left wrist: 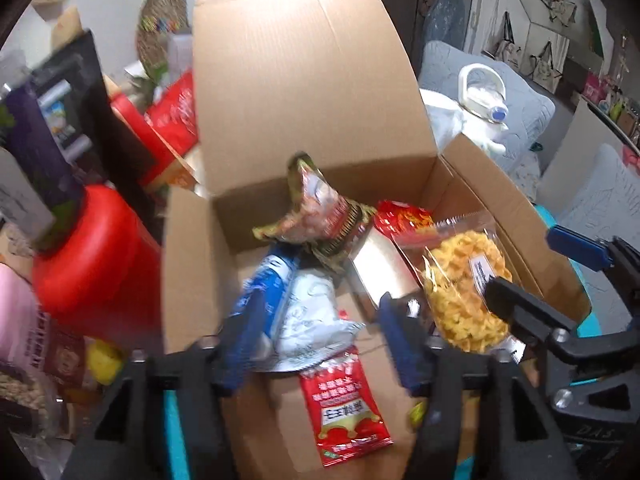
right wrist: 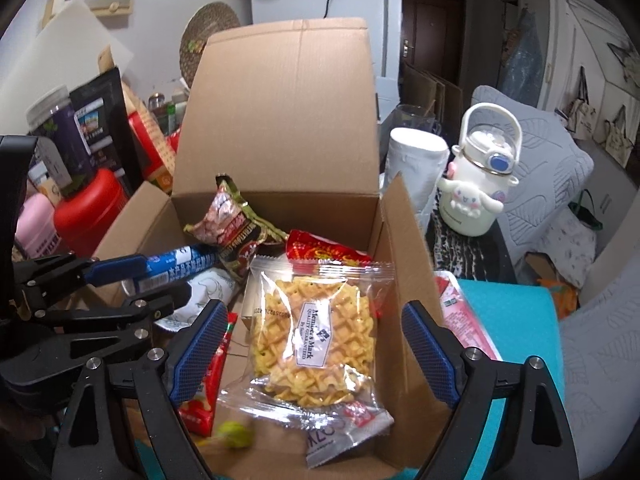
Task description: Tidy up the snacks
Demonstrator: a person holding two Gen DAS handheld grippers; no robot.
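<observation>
While the cardboard box [right wrist: 288, 120] already holds most of the load — a clear bag of yellow waffle crackers [right wrist: 316, 332] at its centre, a brown-and-red pouch [right wrist: 232, 228] at eleven o'clock, a blue-and-white packet [left wrist: 280, 300] and a red sachet [left wrist: 344, 404] nearer six — one pink packet [right wrist: 460, 312] lies outside at three o'clock, so sorting looks nearly done. Both tools tilt down over the box: left gripper [left wrist: 320, 340] and right gripper [right wrist: 316, 356] stand spread, clasping nothing.

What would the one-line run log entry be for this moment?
stage: snacks in cardboard box | left gripper: jaws open, over white packet | right gripper: jaws open, astride waffle-crisp bag, not gripping
</observation>
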